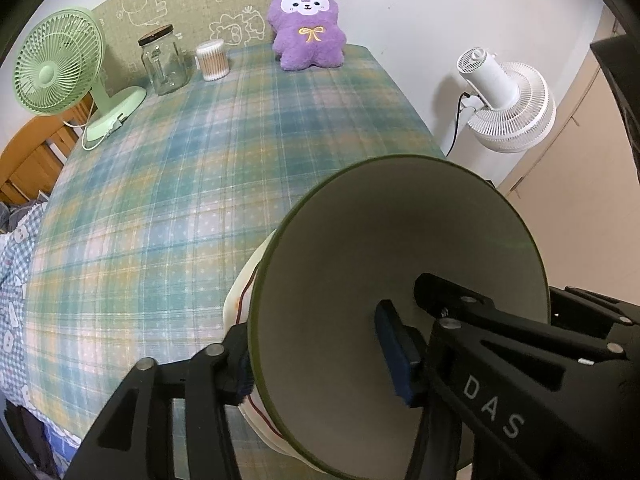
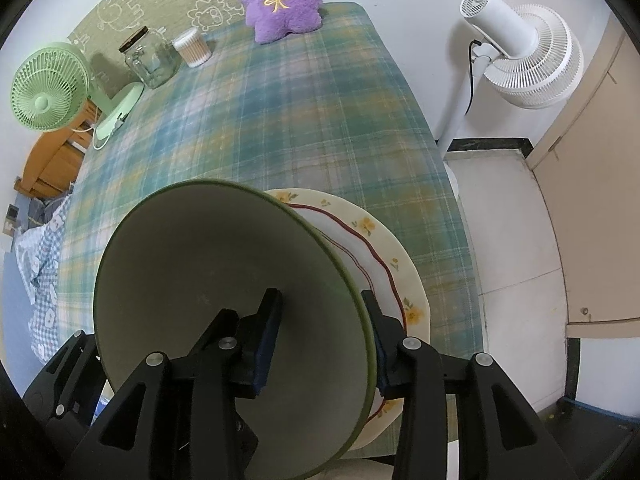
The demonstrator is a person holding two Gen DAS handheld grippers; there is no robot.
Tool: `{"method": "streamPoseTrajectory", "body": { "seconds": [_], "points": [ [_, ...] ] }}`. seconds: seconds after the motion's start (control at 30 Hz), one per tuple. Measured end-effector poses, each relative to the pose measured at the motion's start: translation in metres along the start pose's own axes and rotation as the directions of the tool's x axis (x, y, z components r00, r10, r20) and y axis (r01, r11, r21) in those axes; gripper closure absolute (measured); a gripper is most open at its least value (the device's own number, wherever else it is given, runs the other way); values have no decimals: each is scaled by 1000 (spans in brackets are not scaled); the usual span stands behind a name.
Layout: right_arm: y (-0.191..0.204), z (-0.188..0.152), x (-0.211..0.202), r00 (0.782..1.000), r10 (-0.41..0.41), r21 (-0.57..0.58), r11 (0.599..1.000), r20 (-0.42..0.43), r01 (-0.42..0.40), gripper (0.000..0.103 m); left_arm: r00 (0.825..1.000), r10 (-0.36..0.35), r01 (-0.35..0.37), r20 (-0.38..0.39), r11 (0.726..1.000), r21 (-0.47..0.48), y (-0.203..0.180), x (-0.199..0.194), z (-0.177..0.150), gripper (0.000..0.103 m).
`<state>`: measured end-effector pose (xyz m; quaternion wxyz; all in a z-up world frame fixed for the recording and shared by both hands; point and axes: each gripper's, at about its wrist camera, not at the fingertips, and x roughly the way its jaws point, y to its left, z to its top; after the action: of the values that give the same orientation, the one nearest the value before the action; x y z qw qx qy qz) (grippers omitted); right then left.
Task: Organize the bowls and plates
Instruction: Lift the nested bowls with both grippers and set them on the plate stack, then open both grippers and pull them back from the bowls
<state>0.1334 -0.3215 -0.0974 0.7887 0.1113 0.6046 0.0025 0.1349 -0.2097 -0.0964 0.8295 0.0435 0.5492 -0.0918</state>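
- We hold a green-rimmed bowl (image 2: 224, 280) tilted on its side above the near edge of the table (image 2: 280, 120), its pale inside facing both cameras.
- Just beside and beneath it lies a cream plate (image 2: 384, 256) with yellow flowers and a wavy red line, flat on the plaid cloth near the table's right edge; whether the bowl touches it we cannot tell.
- Our right gripper (image 2: 324, 336) pinches the bowl's wall, one blue-padded finger inside and the other outside by the rim.
- Our left gripper (image 1: 320, 364) does the same on the opposite side: one pad inside the bowl, the other pressed on the outside just above the plate (image 1: 256, 280).
- Far across the table stand a glass jar (image 1: 164, 62) with a dark lid, a tub of cotton swabs (image 1: 212, 60) just beside it, and a green desk fan (image 1: 56, 68) at the left corner.
- A purple plush toy (image 1: 306, 24) leans against the patterned backboard.
- A white standing fan (image 2: 524, 60) is on the floor to the right of the table.
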Motion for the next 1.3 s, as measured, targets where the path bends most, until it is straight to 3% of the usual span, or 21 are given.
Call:
{"method": "streamPoseTrajectory", "body": {
  "seconds": [0.1, 0.17, 0.27, 0.53, 0.77, 1.03, 1.3],
  "points": [
    [0, -1, -4, 1000, -20, -7, 1000, 13, 20, 49, 1000, 19, -19, 21, 1000, -9, 2, -3, 0, 33],
    [-3, 0, -8, 998, -47, -1, 999, 32, 47, 36, 999, 24, -24, 33, 999, -25, 6, -7, 1, 26],
    [-5, 0, -15, 997, -51, 0, 999, 59, 51, 31, 998, 34, -33, 56, 999, -29, 8, -13, 2, 20],
    [4, -1, -41, 988, -69, -35, 997, 139, 75, 29, 992, 33, -27, 125, 998, -48, 21, -37, 2, 16],
    [27, -4, -75, 956, -159, -37, 984, 248, 173, 29, 981, 40, -26, 189, 996, -80, 49, -68, 1, 13],
    [76, -15, -103, 933, -131, -30, 988, 335, 150, 29, 958, 62, -39, 281, 995, -88, 114, -106, -9, 10],
    [152, -41, -107, 907, -116, 2, 992, 405, 126, 29, 945, 77, -63, 319, 997, -52, 191, -128, -29, 7]
  ]
}}
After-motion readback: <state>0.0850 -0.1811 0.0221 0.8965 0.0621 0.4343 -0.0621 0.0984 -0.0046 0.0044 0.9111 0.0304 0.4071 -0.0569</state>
